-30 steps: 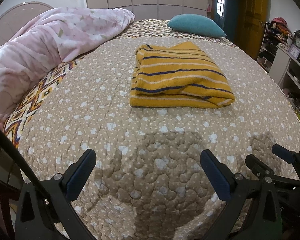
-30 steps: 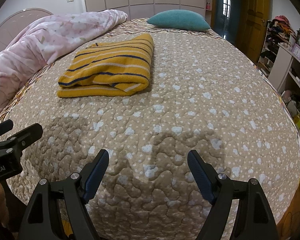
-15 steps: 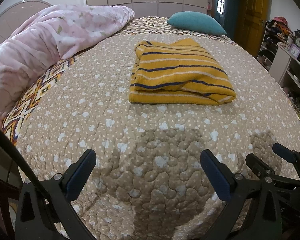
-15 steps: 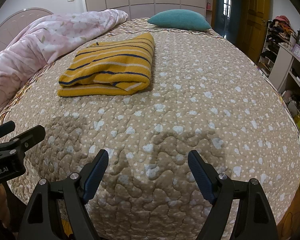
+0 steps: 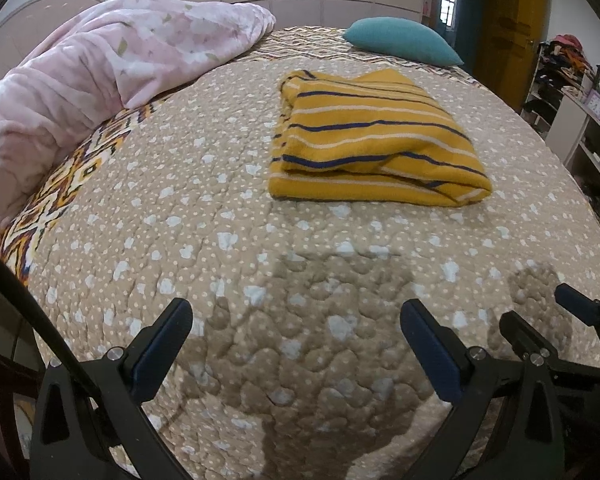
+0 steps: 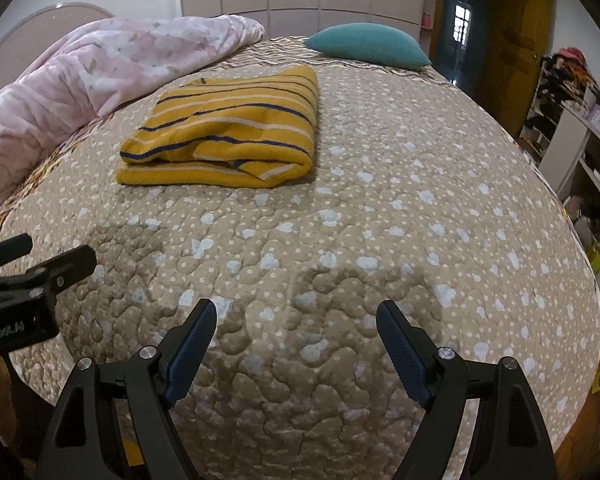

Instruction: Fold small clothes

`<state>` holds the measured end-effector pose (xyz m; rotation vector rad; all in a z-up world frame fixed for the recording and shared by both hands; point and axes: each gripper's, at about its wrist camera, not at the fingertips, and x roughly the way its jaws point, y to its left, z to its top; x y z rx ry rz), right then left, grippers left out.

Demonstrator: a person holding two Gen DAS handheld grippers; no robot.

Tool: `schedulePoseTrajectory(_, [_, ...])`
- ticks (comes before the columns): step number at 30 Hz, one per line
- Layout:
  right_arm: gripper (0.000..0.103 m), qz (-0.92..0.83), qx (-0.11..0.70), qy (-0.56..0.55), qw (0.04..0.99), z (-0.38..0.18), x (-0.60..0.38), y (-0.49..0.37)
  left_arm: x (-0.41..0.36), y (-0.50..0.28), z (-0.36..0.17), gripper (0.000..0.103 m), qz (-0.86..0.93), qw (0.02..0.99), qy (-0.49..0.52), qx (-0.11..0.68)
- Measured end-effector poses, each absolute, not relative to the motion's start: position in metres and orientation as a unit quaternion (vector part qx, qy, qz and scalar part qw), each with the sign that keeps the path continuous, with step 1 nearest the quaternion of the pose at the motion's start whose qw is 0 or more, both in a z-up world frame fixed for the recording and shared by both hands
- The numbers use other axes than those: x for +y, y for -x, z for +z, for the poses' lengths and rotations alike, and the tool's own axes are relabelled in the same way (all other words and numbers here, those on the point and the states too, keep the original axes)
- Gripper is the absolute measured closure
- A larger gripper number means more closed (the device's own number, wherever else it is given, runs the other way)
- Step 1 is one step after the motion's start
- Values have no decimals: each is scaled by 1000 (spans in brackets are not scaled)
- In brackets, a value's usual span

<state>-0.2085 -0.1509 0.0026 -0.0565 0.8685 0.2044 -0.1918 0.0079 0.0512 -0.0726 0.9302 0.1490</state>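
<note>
Lying ahead toward the bed's (image 5: 148, 208) far edge, the folded striped garment (image 5: 374, 148) runs crosswise, nearer the left hand-held gripper (image 5: 296, 344); the right hand-held gripper (image 6: 296, 340) also gapes empty.

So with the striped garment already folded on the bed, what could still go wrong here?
1. The folded striped garment has a loose top flap at its near edge; a nudge could undo the fold.
2. Both open grippers, left and right, hang empty close together; they might bump.
</note>
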Motion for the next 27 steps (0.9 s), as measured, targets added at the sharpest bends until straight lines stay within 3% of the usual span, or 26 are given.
schedulePoseTrajectory(10, [17, 101, 414, 42, 904, 9, -143, 186, 34, 181, 50, 0, 101, 884, 42, 454])
schedulePoseTrajectory(27, [14, 110, 404, 57, 906, 0, -141, 170, 16, 158, 32, 0, 43, 884, 37, 464])
